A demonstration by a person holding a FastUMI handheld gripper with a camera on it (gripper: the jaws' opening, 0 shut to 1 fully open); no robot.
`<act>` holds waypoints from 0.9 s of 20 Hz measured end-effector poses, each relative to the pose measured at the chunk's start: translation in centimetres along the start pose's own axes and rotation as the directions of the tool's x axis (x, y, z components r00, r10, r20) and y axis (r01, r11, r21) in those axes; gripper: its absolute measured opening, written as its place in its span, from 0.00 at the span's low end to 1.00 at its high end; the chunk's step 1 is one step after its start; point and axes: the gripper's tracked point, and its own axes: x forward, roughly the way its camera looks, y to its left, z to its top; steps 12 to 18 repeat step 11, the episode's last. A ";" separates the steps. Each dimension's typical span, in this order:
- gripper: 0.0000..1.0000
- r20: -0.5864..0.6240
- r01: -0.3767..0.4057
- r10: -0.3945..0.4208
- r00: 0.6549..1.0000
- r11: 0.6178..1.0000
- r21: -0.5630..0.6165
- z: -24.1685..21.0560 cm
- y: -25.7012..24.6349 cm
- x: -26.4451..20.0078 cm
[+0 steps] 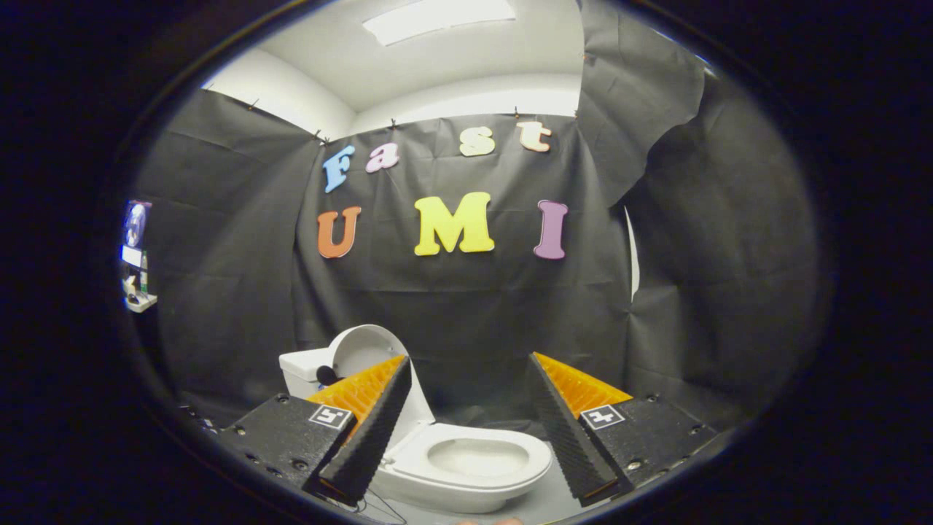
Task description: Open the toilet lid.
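We see a white toilet (466,459) on a pale floor (543,503), black cloth walls (452,313) close behind it and to both sides, a white ceiling (437,65) above. Its lid (361,350) stands upright against the tank (302,368), leaving the seat (510,445) bare. Our fingers (466,419) are spread wide, holding nothing, the bowl between them.

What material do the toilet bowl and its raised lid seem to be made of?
Toilet bowl: probably glazed ceramic, since it is white, smooth and softly shiny along the rim. Lid: likely plastic, being thin, white and less glossy, though the look leaves this open. It stands upright against the tank. The hand-held gripper hovers open, holding nothing.
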 end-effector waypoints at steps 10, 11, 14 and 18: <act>0.99 -0.010 0.004 -0.004 1.000 1.000 0.026 0.4 -0.9 -0.4; 0.99 -0.012 0.003 -0.003 1.000 1.000 0.030 0.4 -0.9 -0.3; 0.99 -0.012 0.003 -0.003 1.000 1.000 0.030 0.4 -0.9 -0.3; 0.99 -0.012 0.003 -0.003 1.000 1.000 0.030 0.4 -0.9 -0.3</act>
